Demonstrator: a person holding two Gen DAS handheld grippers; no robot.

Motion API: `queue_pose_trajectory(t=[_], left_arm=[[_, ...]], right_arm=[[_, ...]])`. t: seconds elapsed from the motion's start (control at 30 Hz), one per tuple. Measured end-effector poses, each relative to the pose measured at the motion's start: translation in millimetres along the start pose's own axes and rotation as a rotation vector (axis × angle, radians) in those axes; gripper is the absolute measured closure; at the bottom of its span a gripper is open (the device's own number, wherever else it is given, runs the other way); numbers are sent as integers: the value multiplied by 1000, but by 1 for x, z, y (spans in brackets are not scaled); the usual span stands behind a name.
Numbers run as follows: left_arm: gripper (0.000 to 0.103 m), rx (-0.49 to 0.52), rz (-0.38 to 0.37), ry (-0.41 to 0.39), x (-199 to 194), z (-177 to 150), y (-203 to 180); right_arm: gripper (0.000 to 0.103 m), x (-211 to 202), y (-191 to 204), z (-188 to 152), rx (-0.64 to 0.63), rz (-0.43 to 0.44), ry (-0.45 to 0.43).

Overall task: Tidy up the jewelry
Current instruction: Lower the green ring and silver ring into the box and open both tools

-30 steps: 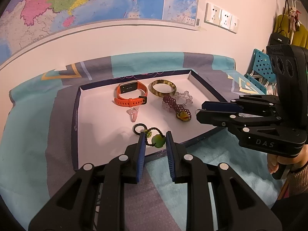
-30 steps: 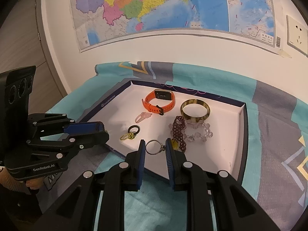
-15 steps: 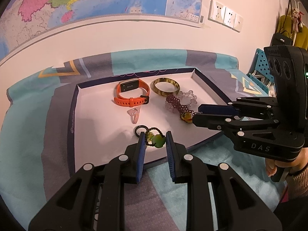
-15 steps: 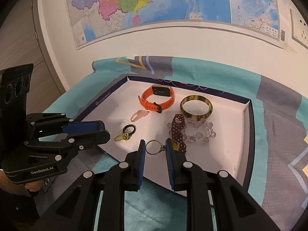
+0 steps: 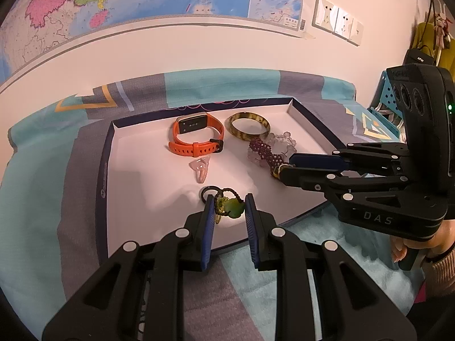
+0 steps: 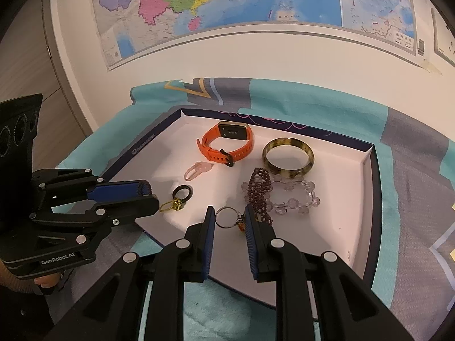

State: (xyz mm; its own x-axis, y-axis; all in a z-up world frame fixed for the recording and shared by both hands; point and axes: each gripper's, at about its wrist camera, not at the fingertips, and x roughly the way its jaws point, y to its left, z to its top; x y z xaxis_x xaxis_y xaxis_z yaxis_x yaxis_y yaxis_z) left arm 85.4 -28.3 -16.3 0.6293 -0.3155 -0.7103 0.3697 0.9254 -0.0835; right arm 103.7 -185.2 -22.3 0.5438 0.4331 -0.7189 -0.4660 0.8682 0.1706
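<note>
Two grippers point steeply down over the near edge of a tray (image 5: 105, 170), side by side and close together. Each shows a narrow gap between its blue ribbed pads, and nothing is clamped. The left gripper (image 5: 227, 207) frames a green charm (image 5: 234, 209) on a dark cord, which lies on the tray floor beside a black ring (image 5: 207, 192); from the right wrist view its tips sit just short of that ring. The right gripper (image 6: 227, 218) frames a thin metal key ring (image 6: 226, 217) with a small amber bead; whether a pad touches it I cannot tell. A hand (image 5: 412, 245) with a knitted cuff grips the right handle. Beyond them the shallow white tray, rectangular with dark blue walls, holds an orange watch (image 5: 196, 139) with its strap buckled into a loop, a mottled brown bangle (image 5: 247, 126), a woven purple bracelet (image 5: 263, 153) lying across a ring of clear faceted beads (image 6: 295, 199), and a pale pink clip (image 5: 202, 169). The tray rests on a soft cloth (image 5: 42, 184) patterned in teal and grey. Behind it rises a cream wall with a large coloured map (image 6: 227, 0) and white sockets (image 5: 337, 24).
</note>
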Motion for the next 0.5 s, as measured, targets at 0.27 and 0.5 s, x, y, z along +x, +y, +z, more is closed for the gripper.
queue_pose_trajectory(t=[0.27,0.5], left_arm=[[82,0,4,7,7,4,0],[82,-1,9,19,14,8,-1]], right_arm=[[84,6,-2,5,2,-3,4],[84,15,-4,8,2,-13,19]])
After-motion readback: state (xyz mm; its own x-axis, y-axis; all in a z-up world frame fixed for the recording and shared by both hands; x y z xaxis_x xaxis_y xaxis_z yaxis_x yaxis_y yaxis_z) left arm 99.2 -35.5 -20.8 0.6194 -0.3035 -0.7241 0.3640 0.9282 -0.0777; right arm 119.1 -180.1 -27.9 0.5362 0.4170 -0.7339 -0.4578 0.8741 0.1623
